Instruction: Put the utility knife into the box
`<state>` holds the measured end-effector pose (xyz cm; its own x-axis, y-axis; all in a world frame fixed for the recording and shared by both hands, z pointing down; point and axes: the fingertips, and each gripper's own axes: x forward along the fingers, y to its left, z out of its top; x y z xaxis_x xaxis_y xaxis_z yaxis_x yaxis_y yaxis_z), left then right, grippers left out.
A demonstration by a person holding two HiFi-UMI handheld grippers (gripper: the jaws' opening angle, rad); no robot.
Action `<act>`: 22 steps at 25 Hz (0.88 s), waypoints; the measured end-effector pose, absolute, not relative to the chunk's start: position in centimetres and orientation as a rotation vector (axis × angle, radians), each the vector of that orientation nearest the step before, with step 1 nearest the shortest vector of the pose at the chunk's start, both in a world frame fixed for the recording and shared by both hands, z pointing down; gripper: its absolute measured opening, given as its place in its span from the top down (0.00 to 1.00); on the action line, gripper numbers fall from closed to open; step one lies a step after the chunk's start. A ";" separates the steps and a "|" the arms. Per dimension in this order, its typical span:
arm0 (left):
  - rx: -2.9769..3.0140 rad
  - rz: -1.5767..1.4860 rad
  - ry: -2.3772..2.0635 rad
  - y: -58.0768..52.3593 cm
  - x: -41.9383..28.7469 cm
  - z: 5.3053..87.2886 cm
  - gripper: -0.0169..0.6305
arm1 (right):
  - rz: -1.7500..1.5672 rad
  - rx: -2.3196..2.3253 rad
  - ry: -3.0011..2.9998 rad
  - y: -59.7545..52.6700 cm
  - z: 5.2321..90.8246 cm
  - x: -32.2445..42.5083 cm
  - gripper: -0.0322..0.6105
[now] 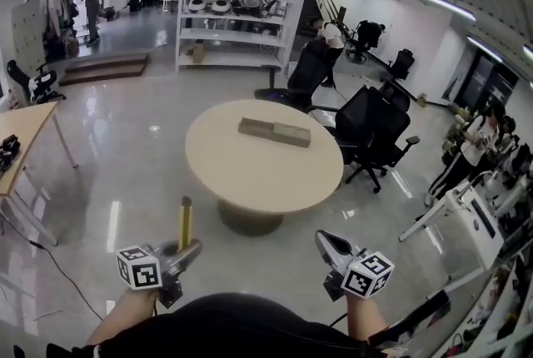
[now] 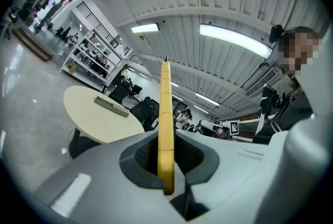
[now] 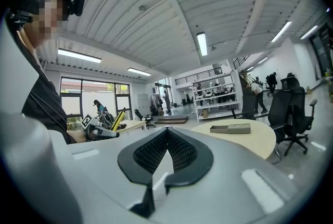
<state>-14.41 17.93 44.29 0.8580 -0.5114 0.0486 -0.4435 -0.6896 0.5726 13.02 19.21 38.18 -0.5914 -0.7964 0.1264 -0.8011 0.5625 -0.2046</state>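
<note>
Utility knife (image 1: 185, 221) stands pinched upright in the left gripper (image 1: 187, 250); the right gripper (image 1: 323, 238) is closed, empty. Carrying step, I'd judge: next, reach the box (image 1: 275, 131) on the tabletop (image 1: 250, 175).

Right hand-held gripper (image 3: 167, 134), jaws together

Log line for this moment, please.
left tongs: shut on utility knife, upright | right tongs: shut, empty | box: on round table, away from both
</note>
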 end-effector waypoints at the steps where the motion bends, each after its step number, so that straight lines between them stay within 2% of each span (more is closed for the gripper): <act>1: 2.455 -0.142 -0.686 16.3 -15.7 44.2 0.93 | 0.365 1.423 -2.764 17.7 37.8 11.7 0.93; 6: 2.490 -0.118 -0.645 9.2 -21.1 44.2 0.93 | 0.341 1.497 -2.765 11.5 36.8 6.4 0.93; 12: 2.487 -0.098 -0.590 2.6 -23.8 45.3 0.93 | 0.382 1.558 -2.713 6.5 38.2 3.8 0.93; 22: 2.478 -0.063 -0.517 -5.8 -19.4 46.8 0.93 | 0.424 1.602 -2.690 -1.5 39.7 7.4 0.93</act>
